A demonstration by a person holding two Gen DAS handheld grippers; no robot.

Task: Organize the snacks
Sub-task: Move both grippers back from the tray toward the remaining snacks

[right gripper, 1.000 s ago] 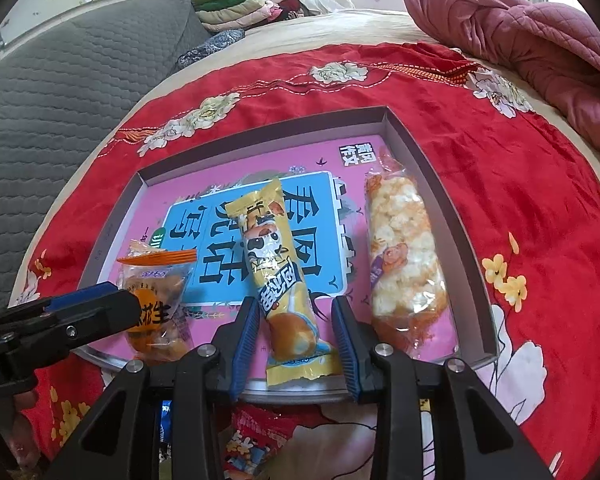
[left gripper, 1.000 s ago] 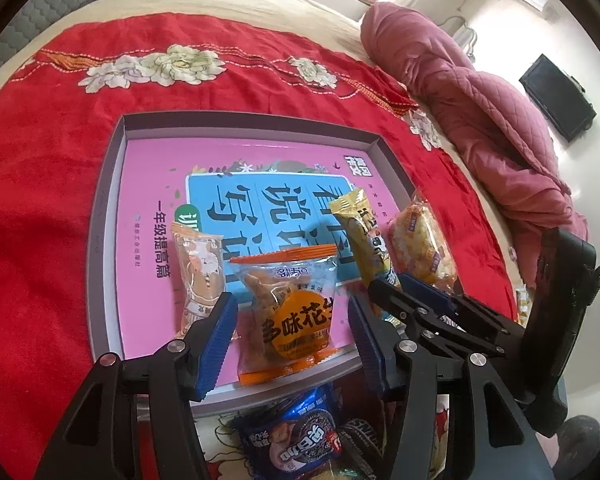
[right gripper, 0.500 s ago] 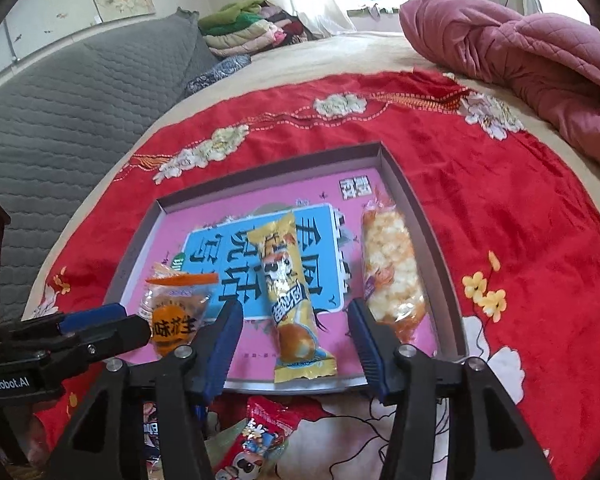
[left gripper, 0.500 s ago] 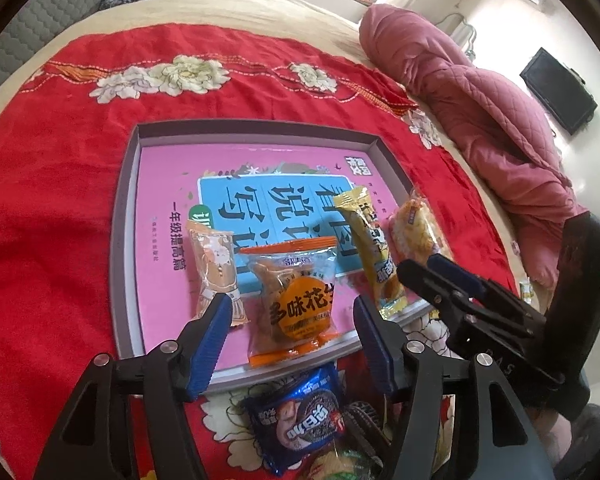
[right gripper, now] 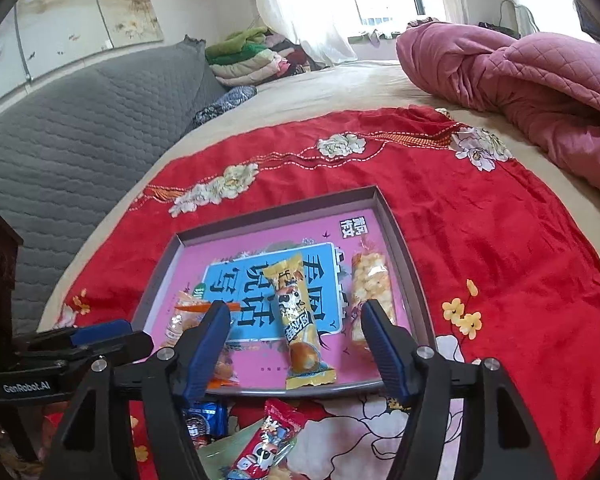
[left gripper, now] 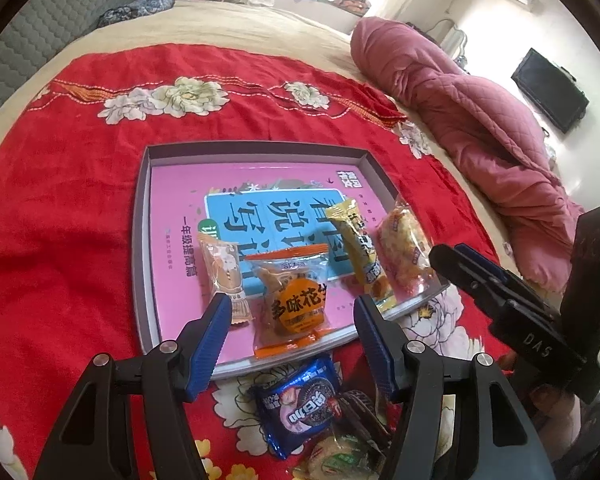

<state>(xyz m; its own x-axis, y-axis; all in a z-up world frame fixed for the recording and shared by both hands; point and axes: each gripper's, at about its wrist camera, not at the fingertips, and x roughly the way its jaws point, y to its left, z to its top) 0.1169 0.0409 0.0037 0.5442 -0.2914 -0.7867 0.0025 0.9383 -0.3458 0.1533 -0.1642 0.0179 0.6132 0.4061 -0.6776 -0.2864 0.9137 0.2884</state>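
Note:
A grey tray with a pink printed lining lies on the red cloth. Along its near edge lie a small tan packet, a clear packet with orange seals, a yellow bar and a puffed-rice packet. My left gripper hovers open above the orange-sealed packet and touches nothing. My right gripper hangs over the yellow bar. Its jaws are opening and both pads are off the bar. The right gripper's black fingers also reach in at the right of the left wrist view.
Loose snacks lie in front of the tray, among them a blue cookie packet and a red packet. A pink quilt is heaped at the far right. A grey padded board runs along the left, with folded clothes behind.
Both grippers have risen and drawn back from the tray. The right jaws have spread wide and let go of the yellow bar. The left jaws have widened a little.

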